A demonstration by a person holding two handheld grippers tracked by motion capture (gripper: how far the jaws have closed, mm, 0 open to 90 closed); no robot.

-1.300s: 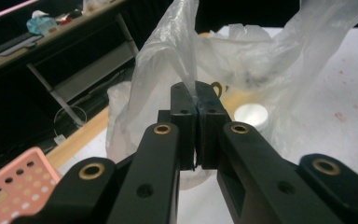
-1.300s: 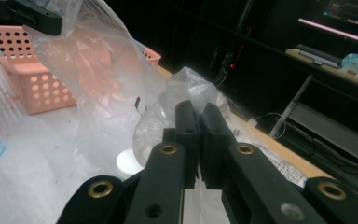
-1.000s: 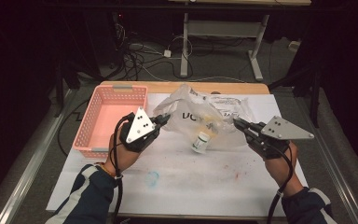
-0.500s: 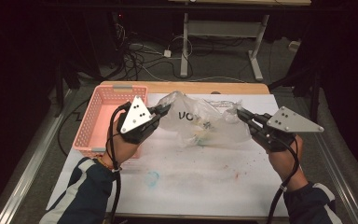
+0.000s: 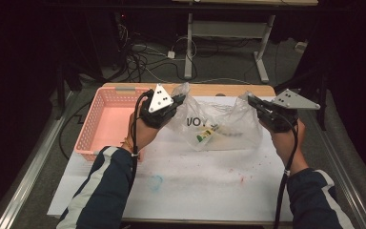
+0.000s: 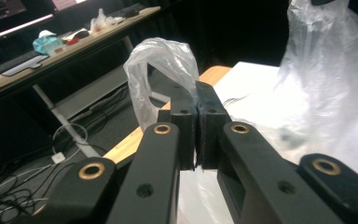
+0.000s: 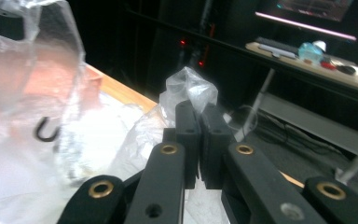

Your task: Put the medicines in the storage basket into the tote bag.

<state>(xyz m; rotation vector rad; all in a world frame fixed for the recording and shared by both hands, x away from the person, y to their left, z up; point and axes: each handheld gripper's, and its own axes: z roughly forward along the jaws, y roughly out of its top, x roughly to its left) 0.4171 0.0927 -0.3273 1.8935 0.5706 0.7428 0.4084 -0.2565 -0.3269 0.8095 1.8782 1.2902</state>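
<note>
Grippers sit wider apart than a second ago, and the clear crinkled plastic bag [image 5: 219,121] is now stretched between them instead of bunched; the small bottle inside has dropped lower in it. Left gripper [image 5: 178,99] is clamped on the bag's left handle loop, jaws pressed together with film pinched between the pads [image 6: 186,109]. Right gripper [image 5: 251,99] is likewise closed tight on the bag's right top edge, plastic bunched above its pads [image 7: 186,116]. Bag hangs between the two, its bottom touching the white paper-covered tabletop [image 5: 209,181]. Inside it: a small bottle with green and yellow label [image 5: 205,136], lying tilted near the bottom. Pink plastic lattice basket [image 5: 93,129] stands at the tabletop's left, just beside the left hand.
</note>
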